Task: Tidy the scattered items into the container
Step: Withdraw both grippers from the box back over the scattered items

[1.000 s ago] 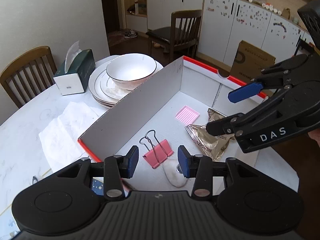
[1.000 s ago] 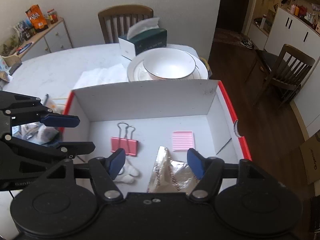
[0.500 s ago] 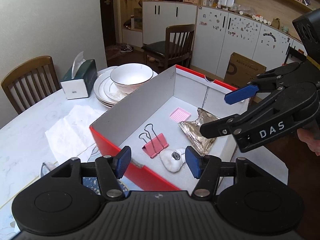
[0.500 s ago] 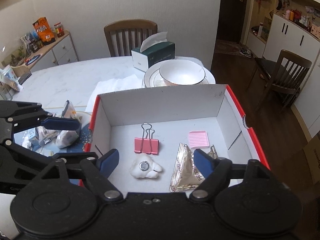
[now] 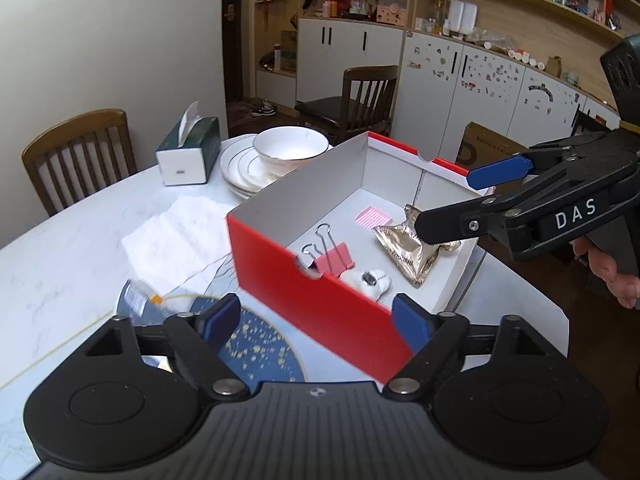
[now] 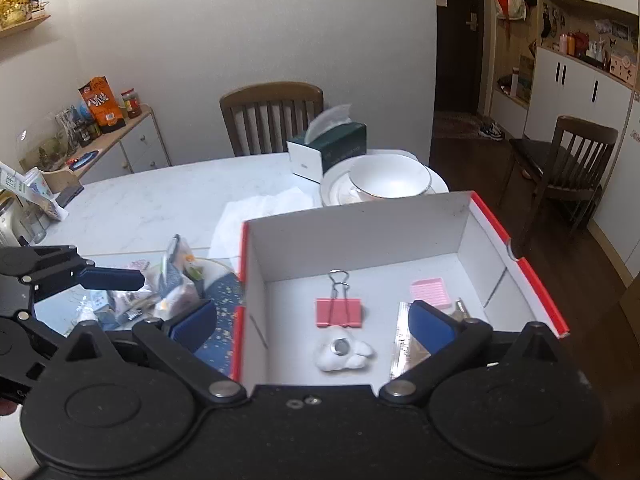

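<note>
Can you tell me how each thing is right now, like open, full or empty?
Red box: open, no lid.
Pink binder clip: in box, handles flat.
Foil packet: in box, crumpled.
White bowl: empty, on plates.
Left tool: opening, empty.
Right tool: opening, empty.

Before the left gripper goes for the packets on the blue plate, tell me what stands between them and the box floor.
Only the box's own side wall. The packets lie on the blue plate just outside it, so they must be lifted over its rim. The left gripper is empty, its jaws opening, beside them.
</note>
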The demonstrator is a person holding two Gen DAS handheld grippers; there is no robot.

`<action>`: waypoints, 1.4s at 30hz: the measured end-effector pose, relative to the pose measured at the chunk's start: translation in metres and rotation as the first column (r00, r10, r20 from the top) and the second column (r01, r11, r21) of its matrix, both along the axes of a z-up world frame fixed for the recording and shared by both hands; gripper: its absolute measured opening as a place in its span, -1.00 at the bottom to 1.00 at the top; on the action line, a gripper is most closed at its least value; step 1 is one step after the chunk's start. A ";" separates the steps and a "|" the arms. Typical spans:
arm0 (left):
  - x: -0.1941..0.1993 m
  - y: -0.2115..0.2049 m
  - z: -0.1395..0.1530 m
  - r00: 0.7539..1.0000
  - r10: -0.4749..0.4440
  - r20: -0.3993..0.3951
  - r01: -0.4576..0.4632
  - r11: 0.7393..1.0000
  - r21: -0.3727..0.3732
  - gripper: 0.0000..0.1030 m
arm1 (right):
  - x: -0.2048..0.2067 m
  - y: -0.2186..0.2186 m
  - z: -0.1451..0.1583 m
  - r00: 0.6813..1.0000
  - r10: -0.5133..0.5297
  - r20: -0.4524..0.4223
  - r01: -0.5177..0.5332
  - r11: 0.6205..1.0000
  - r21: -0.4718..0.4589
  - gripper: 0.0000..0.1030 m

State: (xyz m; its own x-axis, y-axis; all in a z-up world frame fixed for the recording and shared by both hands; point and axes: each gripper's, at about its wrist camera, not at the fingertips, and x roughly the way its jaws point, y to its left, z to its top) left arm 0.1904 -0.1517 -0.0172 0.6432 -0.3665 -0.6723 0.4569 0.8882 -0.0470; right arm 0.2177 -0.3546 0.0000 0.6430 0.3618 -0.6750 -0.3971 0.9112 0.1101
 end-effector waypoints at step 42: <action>-0.080 0.215 -0.054 0.998 0.056 0.034 -0.054 0.997 -0.047 0.99 | -0.091 0.209 -0.060 0.998 -0.006 -0.061 0.002 0.998 -0.069 0.98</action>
State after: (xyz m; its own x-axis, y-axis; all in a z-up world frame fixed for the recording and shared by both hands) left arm 0.1106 0.0634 -0.0710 0.6861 -0.3598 -0.6323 0.4098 0.9093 -0.0728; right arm 0.1266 -0.1458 -0.0599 0.6011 0.3107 -0.7363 -0.3881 0.9189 0.0710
